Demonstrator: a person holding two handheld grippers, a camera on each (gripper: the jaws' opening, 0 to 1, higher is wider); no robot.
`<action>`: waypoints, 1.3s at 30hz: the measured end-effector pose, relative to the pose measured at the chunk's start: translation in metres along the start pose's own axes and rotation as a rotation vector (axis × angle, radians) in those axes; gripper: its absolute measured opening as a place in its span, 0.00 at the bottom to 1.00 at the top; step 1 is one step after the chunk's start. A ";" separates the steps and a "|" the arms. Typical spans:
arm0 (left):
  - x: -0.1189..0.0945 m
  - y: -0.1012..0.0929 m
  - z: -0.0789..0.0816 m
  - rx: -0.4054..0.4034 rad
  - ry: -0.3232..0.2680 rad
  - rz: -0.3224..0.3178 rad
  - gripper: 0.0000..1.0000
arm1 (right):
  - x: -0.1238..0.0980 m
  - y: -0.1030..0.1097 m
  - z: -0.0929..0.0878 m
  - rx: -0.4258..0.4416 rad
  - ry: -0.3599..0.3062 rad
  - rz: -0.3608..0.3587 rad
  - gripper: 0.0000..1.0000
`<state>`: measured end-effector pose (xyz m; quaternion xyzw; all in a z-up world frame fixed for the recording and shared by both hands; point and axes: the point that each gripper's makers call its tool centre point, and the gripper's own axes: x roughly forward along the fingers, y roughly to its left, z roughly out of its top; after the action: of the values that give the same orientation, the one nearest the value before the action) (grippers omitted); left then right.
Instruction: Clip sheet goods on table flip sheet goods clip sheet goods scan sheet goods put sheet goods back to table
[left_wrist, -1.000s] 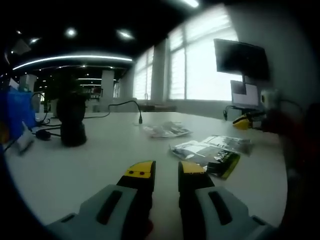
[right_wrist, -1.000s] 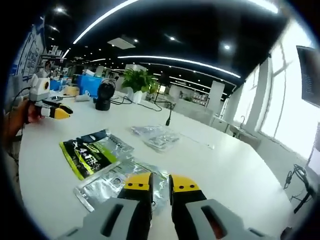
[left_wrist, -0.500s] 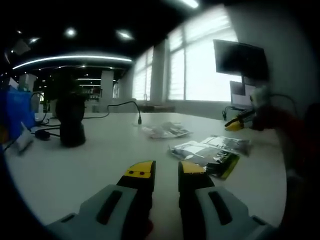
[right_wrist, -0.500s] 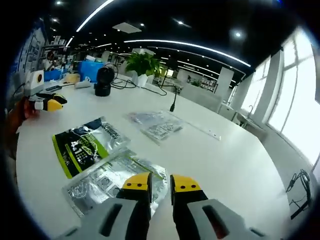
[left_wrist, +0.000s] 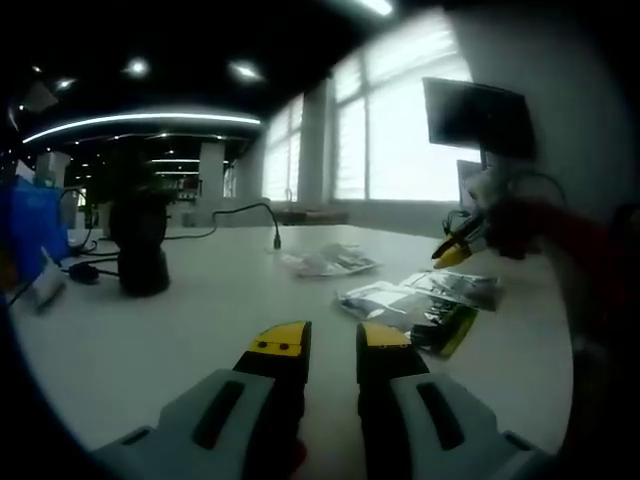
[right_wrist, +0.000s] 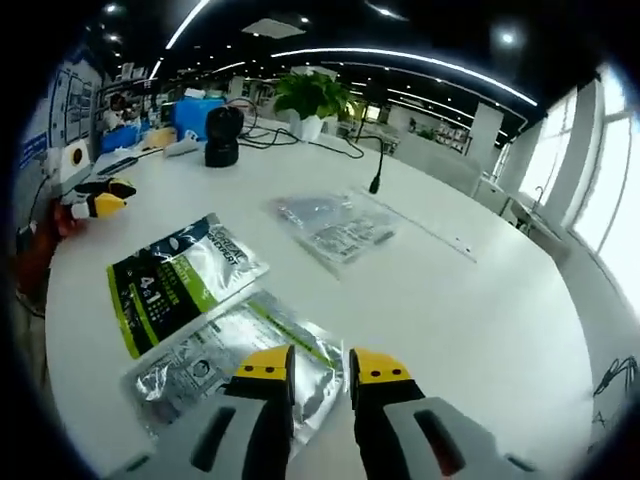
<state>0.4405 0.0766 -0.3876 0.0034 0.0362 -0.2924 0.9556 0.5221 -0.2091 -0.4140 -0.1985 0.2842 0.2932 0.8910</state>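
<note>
R gripper (right_wrist: 318, 362) hung over the near edge of a silver sheet pouch (right_wrist: 228, 357) on the white table (right_wrist: 470, 300), jaws a narrow gap apart, gripping nothing. Green-black pouch (right_wrist: 180, 279) lay just beside it; clear packet (right_wrist: 335, 226) farther off. L gripper (left_wrist: 333, 338) sat low over bare table, jaws slightly apart, empty.

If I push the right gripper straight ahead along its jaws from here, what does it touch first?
Most likely the silver sheet pack: the right gripper has its jaws slightly apart with the tips over that pack's near corner. Beyond it lies bare white table. Height above the pack is unclear.
</note>
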 end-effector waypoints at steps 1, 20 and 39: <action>0.000 0.000 0.000 -0.002 -0.001 0.000 0.11 | 0.002 -0.003 0.000 -0.006 0.002 0.003 0.19; -0.002 -0.001 -0.001 -0.006 -0.002 0.002 0.11 | -0.003 -0.011 -0.002 0.014 0.008 0.026 0.18; -0.002 0.001 0.000 -0.006 0.000 0.006 0.11 | 0.005 -0.004 0.004 -0.006 0.039 0.090 0.18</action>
<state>0.4398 0.0782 -0.3879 0.0008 0.0371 -0.2895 0.9565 0.5292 -0.2077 -0.4134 -0.1941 0.3090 0.3299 0.8706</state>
